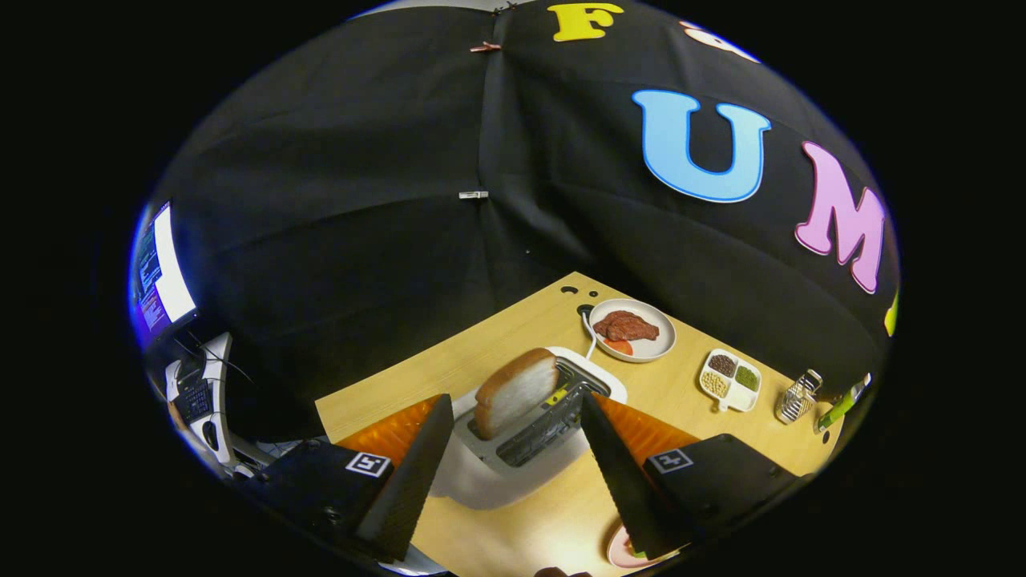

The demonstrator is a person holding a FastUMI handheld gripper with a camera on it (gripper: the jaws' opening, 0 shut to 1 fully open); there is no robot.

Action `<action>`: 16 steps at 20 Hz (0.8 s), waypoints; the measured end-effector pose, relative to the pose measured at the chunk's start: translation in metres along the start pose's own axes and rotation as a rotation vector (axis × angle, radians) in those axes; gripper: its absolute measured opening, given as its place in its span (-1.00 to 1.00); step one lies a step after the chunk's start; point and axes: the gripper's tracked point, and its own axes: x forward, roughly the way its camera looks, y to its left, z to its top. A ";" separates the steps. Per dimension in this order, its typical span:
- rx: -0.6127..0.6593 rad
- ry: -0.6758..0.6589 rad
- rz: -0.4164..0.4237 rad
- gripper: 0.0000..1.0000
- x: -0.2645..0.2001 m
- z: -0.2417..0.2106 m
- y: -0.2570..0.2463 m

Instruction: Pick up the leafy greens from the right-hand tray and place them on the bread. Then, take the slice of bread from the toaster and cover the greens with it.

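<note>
My gripper (513, 413) is open, its two black fingers spread wide on either side of a white toaster (513, 461) on the wooden table (449, 365). A slice of bread (515, 393) stands upright in the toaster's near slot, just ahead of and between the fingertips, touched by neither finger. The second slot holds nothing I can see. Below the right finger, a sliver of a pink plate (621, 553) with a bit of green on it peeks out; most of it is hidden.
Beyond the toaster sits a white round plate (653, 346) with a piece of red meat and something orange. To its right stand a small divided dish of seeds (729, 379), a metal grater (797, 398) and a green-handled tool (838, 409). A monitor glows far off, past the table's left end.
</note>
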 end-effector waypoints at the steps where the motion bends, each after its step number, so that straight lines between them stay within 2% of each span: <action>1: -0.013 0.003 -0.005 1.00 0.010 0.002 0.002; 3: -0.018 0.022 -0.025 0.98 0.028 0.001 0.003; 7: 0.058 0.084 -0.065 0.98 0.051 -0.012 0.003; 13: 0.007 0.130 -0.108 0.95 0.073 -0.023 -0.002; 15: 0.014 0.144 -0.118 0.81 0.074 -0.026 -0.003; 16: 0.017 0.150 -0.115 0.59 0.073 -0.027 -0.002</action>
